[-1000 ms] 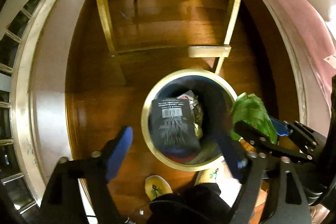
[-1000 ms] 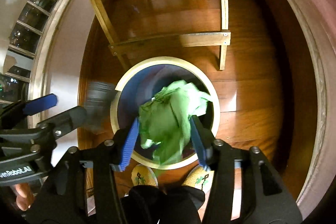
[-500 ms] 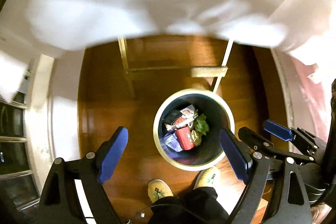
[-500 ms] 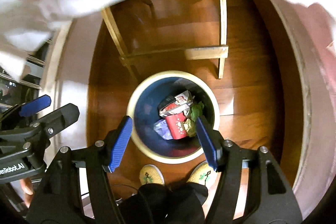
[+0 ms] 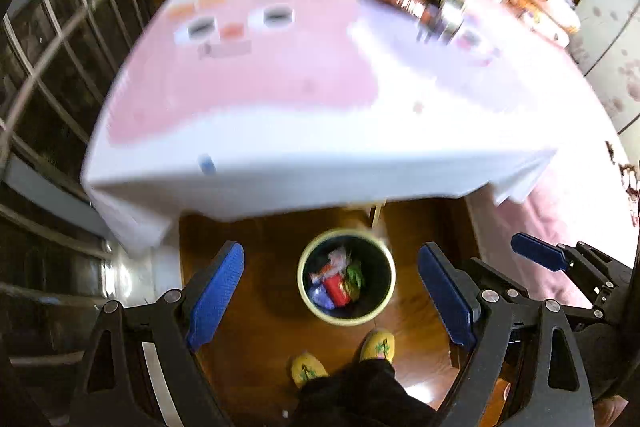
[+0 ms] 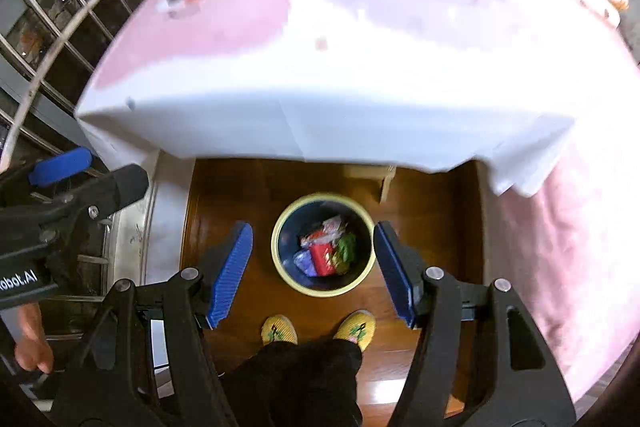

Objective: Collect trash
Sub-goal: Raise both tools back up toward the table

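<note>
We held both tongs, left and right, wide apart and empty above the bin, trash lying inside. Drop done, we judged; next we needed more litter from the cluttered surface beyond

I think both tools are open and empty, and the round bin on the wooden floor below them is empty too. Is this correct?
Not fully. The bin is not empty: the right wrist view shows trash inside it, red, green and bluish pieces. The rest holds: the left tool and right tool are open and empty, and the bin stands on the wooden floor.
</note>
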`<state>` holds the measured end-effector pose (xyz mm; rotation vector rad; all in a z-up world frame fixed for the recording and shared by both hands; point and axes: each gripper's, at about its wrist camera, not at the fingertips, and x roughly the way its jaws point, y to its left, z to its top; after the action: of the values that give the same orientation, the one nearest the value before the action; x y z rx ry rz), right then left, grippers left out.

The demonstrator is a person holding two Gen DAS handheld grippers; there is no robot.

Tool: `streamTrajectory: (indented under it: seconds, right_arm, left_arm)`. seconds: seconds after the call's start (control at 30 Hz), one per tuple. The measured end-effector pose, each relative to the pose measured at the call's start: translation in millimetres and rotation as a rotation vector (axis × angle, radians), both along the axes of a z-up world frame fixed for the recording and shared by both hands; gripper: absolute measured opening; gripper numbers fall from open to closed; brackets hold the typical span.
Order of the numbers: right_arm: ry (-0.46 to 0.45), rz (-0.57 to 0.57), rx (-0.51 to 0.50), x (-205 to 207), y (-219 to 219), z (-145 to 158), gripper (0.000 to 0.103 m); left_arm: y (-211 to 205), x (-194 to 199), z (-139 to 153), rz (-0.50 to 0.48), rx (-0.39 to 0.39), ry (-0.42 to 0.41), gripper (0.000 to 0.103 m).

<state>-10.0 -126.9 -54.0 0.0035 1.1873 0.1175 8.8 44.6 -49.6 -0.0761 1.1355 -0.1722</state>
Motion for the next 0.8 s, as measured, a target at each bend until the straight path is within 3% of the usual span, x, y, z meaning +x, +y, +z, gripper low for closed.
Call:
streamTrajectory:
  seconds: [0.2, 0.4, 0.57, 0.8]
  right_arm:
    - [-0.096, -0.017, -0.054, -6, 14, 79, 0.060]
    - [-0.183, -0.034, -0.102, -4, 24, 132, 0.060]
    - [-0.235, -0.058, -0.129, 9, 23, 158, 0.060]
    - [-0.268, -0.057, -0.150, 50, 4, 167, 0.060]
  left_arm:
    - [14, -4, 89, -0.015, -0.004, -0.144, 0.090]
    - [26, 3, 141, -0.004, -0.005, -0.234, 0.090]
    - [19, 18, 164, -0.035, -0.020, -0.249, 0.090]
    - [-6, 61, 163, -0.053, -0.011, -0.244, 0.090]
